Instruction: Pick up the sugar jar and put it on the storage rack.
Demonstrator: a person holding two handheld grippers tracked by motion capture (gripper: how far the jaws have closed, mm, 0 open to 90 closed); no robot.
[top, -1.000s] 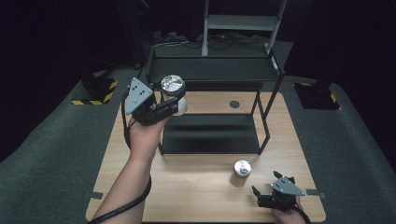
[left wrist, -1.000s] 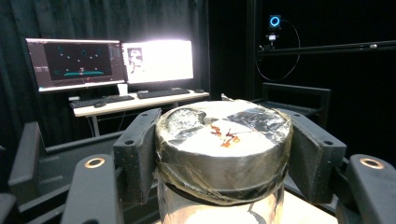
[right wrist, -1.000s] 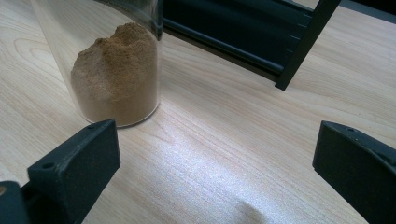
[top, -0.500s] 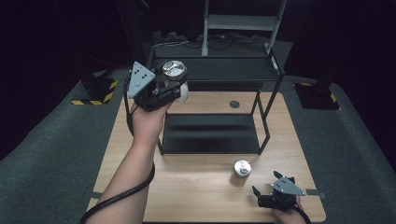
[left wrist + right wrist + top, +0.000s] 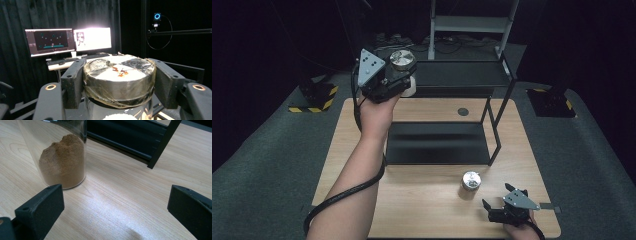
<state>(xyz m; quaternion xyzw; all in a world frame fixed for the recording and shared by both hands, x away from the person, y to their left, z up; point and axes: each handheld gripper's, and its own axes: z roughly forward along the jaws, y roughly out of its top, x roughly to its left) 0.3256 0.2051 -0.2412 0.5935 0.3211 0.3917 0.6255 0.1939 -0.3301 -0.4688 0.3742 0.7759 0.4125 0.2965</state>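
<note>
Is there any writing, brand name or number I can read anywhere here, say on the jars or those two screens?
None can be read.
Left monitor: small marks on a dark picture, too blurred to read.
Right monitor: glare washes it out.
Held jar's lid: foil and tape, no print.
Brown-powder jar: no label shows.

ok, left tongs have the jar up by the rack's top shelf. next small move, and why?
Probably carry it forward over the top shelf and lower it there. The left tongs are clamped on the silver-lidded jar, held in the air level with that shelf's left front corner, and the shelf surface looks free. The right tongs sit open on the table beside the second jar.
</note>
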